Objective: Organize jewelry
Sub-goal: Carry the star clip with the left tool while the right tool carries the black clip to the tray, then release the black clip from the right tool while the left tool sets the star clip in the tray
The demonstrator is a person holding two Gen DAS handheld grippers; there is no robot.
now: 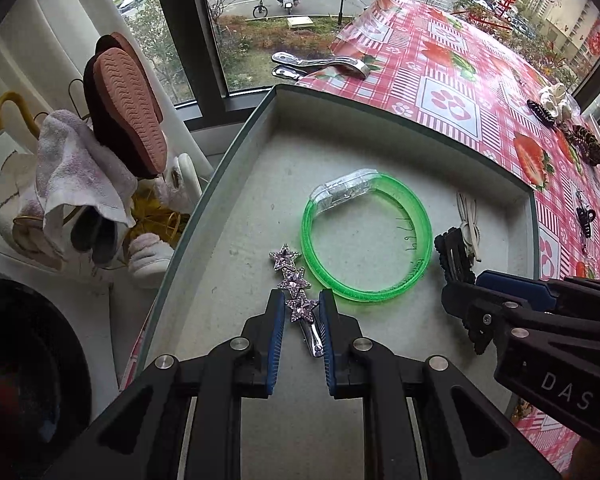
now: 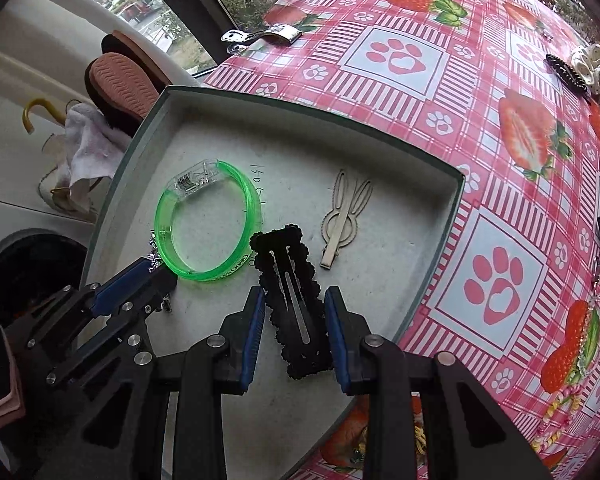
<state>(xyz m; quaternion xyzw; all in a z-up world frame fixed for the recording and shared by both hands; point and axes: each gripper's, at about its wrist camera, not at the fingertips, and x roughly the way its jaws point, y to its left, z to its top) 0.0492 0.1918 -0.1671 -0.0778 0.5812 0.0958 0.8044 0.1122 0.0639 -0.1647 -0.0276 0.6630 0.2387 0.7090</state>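
Risk seen first: star hair clip [image 1: 300, 304] gripped only at its last star and metal end by the left tongs [image 1: 300, 312], so could swing or slip out if let go too high above the tray [image 1: 379, 140]. Could also knock the green bracelet [image 1: 365, 240], lying just beside at 1 o'clock from the left tongs. Same worry for the black snap clip [image 2: 296, 304], held across its width between the pads of the right tongs [image 2: 296, 308]; being flat and thin, could tilt or jump when released. Both tongs near each other inside the tray, so possible to collide.

Both tongs closed on their clips, pointing steeply down. Beige rabbit-shaped clip [image 2: 345, 220] lying in the tray at 1 o'clock from the right tongs, not touching the black one. More hair accessories [image 2: 587, 68] waiting on the counter [image 2: 395, 60], far at 2 o'clock.
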